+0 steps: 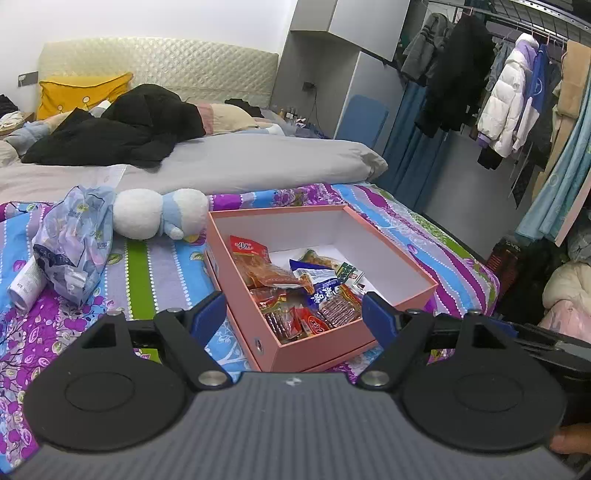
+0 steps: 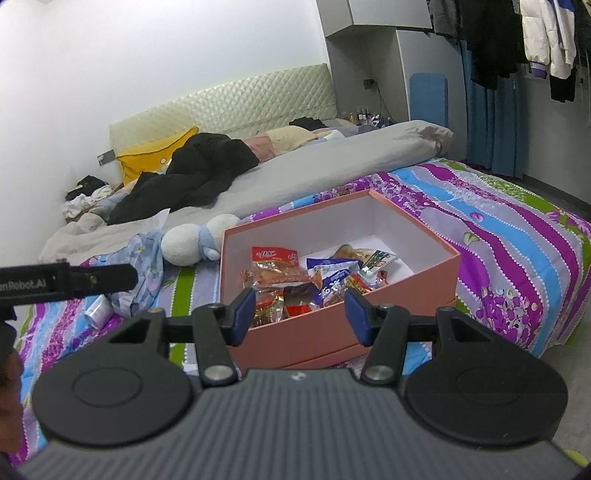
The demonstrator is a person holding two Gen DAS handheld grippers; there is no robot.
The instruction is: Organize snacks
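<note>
Both grippers hang released, empty, hiding the pink box's near snacks.

Both views are evenly and fairly brightly lit by soft, cool indoor light with no harsh shadows. The white wall behind the bed washes out to a pale glow, brightest far ahead of the tool. Only faint shade gathers inside the pink box just beyond the fingertips. Fisheye bending curves the clothes rail and the room's edges, and the corners darken. Detail is sharp near the tool and softer, slightly grainy, far off.
</note>
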